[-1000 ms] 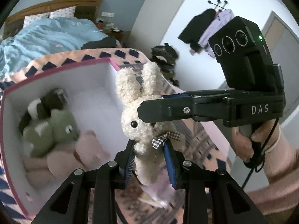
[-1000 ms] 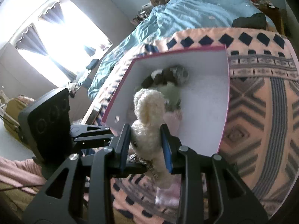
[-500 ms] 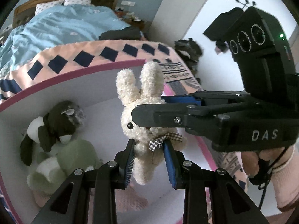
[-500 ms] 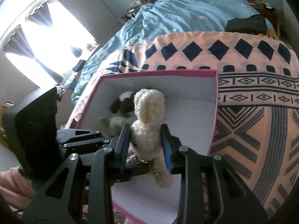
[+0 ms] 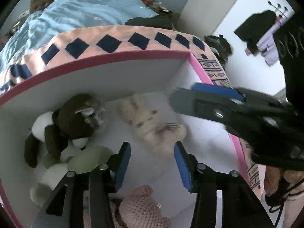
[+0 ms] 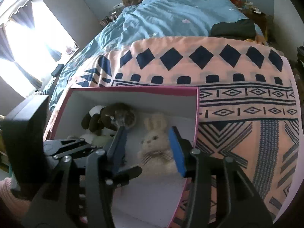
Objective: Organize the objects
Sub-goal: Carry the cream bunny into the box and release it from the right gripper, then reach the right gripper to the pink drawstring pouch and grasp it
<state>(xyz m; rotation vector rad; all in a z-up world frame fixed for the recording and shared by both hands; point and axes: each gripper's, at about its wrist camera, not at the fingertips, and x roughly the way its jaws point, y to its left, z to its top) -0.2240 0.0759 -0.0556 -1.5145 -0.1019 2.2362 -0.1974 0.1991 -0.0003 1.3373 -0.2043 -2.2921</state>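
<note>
A cream plush bunny (image 5: 150, 121) with a checked bow lies blurred inside the pink-rimmed white box (image 5: 114, 56), loose from both grippers. My left gripper (image 5: 153, 161) hangs just above it, its jaws opening, blue pads clear of the fur. My right gripper (image 6: 147, 144) is opening too. The bunny (image 6: 153, 138) shows between and beyond its fingers, untouched. In the left wrist view the right gripper (image 5: 182, 96) reaches in from the right over the box. A brown-and-white plush dog (image 5: 74, 117), a green plush (image 5: 85, 159) and a pink knitted plush (image 5: 140, 207) also lie in the box.
The box (image 6: 133, 90) rests on a peach blanket with navy diamonds (image 6: 237, 125) at the foot of a bed with a blue duvet (image 6: 171, 17). Dark folded clothes (image 6: 233, 28) lie on the bed. A bright window (image 6: 28, 43) is at the left. A person's hand (image 5: 275, 180) holds the right gripper.
Both grippers went from shut on the bunny to open. The bunny dropped from between them into the box. Both grippers moved lower over the box.
</note>
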